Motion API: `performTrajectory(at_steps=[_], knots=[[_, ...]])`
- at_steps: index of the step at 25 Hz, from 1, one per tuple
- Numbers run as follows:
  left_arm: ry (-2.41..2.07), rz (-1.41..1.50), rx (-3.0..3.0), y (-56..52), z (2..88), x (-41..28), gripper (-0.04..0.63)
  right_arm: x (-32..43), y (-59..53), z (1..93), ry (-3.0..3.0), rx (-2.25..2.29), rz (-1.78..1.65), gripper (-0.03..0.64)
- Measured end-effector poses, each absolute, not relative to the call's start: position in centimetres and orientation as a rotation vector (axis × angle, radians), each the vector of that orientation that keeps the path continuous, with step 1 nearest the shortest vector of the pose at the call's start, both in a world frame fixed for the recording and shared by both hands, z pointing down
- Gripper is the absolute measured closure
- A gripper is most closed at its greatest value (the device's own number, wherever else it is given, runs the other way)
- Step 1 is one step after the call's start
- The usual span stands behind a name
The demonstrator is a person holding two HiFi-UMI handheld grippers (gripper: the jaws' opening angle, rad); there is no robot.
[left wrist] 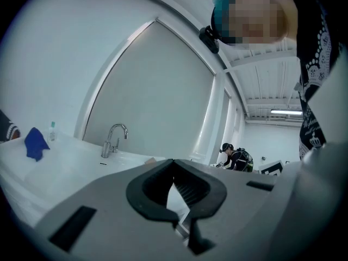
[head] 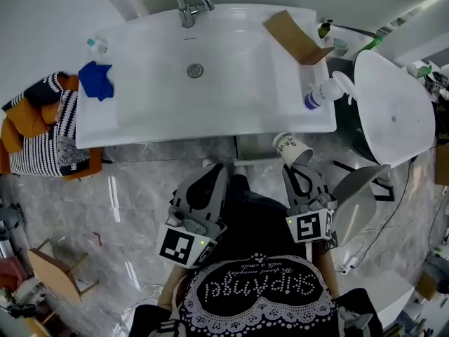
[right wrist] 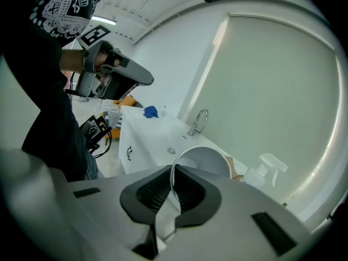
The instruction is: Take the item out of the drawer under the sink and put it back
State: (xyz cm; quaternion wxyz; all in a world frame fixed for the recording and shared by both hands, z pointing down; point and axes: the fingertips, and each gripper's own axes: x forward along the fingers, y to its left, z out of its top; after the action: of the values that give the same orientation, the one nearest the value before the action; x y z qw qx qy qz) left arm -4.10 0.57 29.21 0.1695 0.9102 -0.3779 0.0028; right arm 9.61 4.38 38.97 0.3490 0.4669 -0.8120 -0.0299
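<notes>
over a grey marble floor [head: 140, 209], nearest the person, the left gripper [head: 212, 173] was pressed together on nothing, while the right gripper [head: 298, 176] pinched the rim of a paper cup [head: 291, 148], tilted just in front of the white sink counter [head: 210, 133]. the cup looked already out of the drawer, which no view showed plainly. putting it back seemingly called for lowering it beneath the counter with the rim grip kept.

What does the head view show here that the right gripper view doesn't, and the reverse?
Head view only: the black-and-white marker cube on the right tongs. Right gripper view only: ribbed black pads clamping the white paper cup's rim; a ceiling strip light. Both: that cup, chrome faucet, blue cloth, white spray bottle.
</notes>
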Motion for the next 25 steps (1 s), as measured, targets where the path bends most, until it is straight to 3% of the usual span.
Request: performTrajectory(at_steps=[25], knots=[[-1.119, -0.036, 2.6, 2.3, 28.2, -3.0, 0.591, 11.5, 4.6, 43.6, -2.057, 1.053, -0.118, 0.591]])
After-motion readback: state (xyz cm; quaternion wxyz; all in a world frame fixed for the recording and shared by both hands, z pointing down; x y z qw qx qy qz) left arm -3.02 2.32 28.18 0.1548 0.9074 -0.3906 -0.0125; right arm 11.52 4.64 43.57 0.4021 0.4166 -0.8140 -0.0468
